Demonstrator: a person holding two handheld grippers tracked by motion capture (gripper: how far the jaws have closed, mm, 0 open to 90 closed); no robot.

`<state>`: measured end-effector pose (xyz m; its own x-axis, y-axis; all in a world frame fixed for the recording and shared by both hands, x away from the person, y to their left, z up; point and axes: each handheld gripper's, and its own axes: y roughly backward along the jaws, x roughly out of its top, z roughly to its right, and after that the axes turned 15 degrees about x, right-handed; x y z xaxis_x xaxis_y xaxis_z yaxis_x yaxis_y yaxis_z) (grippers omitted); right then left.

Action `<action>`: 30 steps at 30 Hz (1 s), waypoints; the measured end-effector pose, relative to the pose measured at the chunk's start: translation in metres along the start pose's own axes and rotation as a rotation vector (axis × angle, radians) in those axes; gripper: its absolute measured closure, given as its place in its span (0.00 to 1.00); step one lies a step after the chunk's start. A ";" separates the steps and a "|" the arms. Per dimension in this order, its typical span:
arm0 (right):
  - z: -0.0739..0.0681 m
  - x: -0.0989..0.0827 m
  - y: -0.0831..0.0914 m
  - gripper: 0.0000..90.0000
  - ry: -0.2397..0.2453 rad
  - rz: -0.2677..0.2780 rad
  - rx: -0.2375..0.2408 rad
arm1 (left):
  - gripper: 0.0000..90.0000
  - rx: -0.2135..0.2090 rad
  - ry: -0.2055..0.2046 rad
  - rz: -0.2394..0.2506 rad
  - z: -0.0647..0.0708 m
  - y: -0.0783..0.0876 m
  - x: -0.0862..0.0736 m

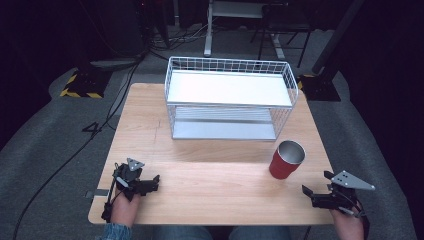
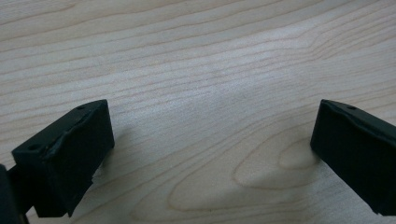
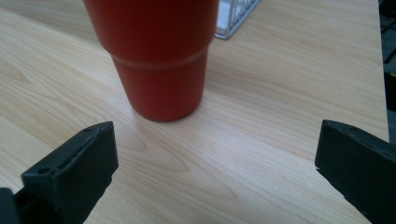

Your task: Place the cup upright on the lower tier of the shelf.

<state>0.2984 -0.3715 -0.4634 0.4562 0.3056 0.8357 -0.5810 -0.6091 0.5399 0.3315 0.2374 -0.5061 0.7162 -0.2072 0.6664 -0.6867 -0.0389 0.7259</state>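
Note:
A red cup (image 1: 286,159) with a silvery inside stands upright on the right part of the wooden table (image 1: 215,175). My right gripper (image 1: 315,184) rests near the table's front right corner, a short way in front of the cup, open and holding nothing. In the right gripper view the cup (image 3: 159,60) rises just beyond the wide-apart jaws of that gripper (image 3: 217,128). My left gripper (image 1: 153,183) lies at the front left of the table, open and empty. In the left gripper view this gripper (image 2: 212,109) has bare wood (image 2: 210,70) between its jaws.
A white wire rack (image 1: 229,97) with two shelves stands at the back middle of the table; its corner (image 3: 236,18) sits behind the cup. The table's right edge (image 3: 384,70) is close to the right gripper. Cables and stands lie on the floor beyond.

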 end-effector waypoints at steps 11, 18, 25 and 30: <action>-0.011 0.012 -0.014 0.00 -0.007 0.075 0.060 | 0.00 0.001 0.004 0.000 0.000 0.000 0.000; -0.013 0.021 -0.034 0.00 -0.009 0.090 0.082 | 0.00 0.001 0.004 -0.001 0.000 0.000 0.000; -0.010 0.026 -0.056 0.00 -0.034 0.093 0.096 | 0.00 0.001 0.004 -0.001 0.000 0.000 0.000; -0.005 0.027 -0.069 0.00 -0.060 0.091 0.101 | 0.00 0.002 0.004 -0.001 0.000 0.000 0.000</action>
<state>0.3475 -0.3173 -0.4776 0.4456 0.2031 0.8719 -0.5529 -0.7035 0.4465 0.3315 0.2371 -0.5061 0.7174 -0.2030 0.6665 -0.6862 -0.0406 0.7263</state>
